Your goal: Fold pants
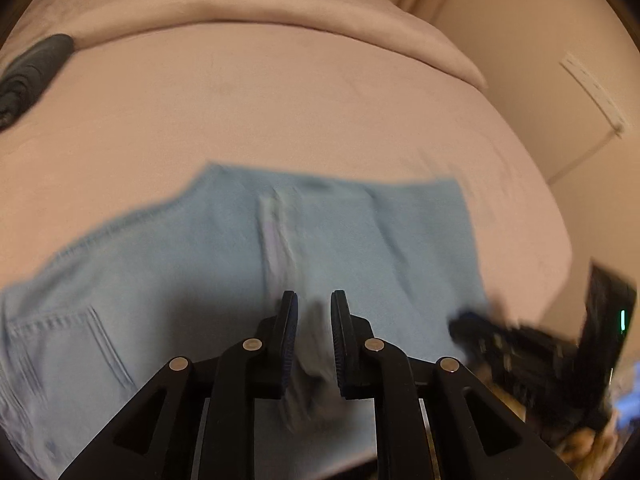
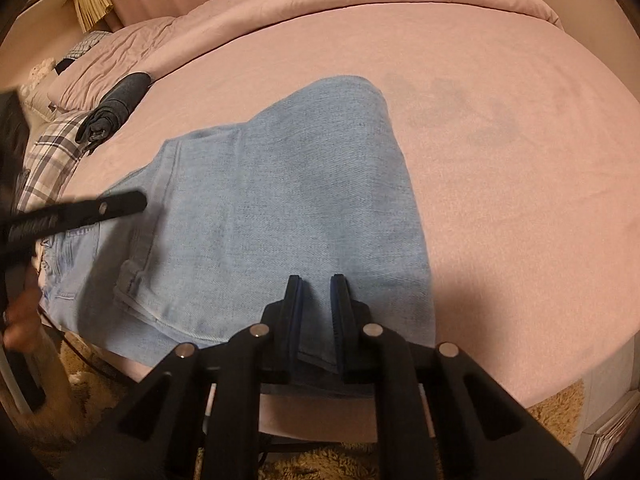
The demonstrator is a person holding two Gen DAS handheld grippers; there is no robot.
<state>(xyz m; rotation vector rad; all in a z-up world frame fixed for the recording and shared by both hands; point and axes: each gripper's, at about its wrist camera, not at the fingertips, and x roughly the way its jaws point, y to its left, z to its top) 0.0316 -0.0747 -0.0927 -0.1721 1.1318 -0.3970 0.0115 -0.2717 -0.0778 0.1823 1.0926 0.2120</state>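
Light blue denim pants [image 1: 200, 260] lie folded on a pink bed [image 1: 280, 100], back pocket at the lower left. My left gripper [image 1: 314, 298] has narrow jaws with a bunched ridge of denim pinched between the pads. In the right wrist view the pants [image 2: 280, 200] stretch from the near bed edge toward the middle. My right gripper [image 2: 316, 280] is shut on the near hem, a strip of denim caught between its pads. The right gripper [image 1: 520, 352] shows blurred at the pants' right edge. The left gripper [image 2: 80, 212] reaches over the waistband side.
A dark rolled garment [image 2: 116, 108] and a plaid cloth [image 2: 52, 152] lie at the bed's left. A folded pink duvet [image 1: 240, 4] runs along the far side. A shaggy rug [image 2: 320, 464] covers the floor below the bed edge. A hand [image 2: 20, 312] is at the far left.
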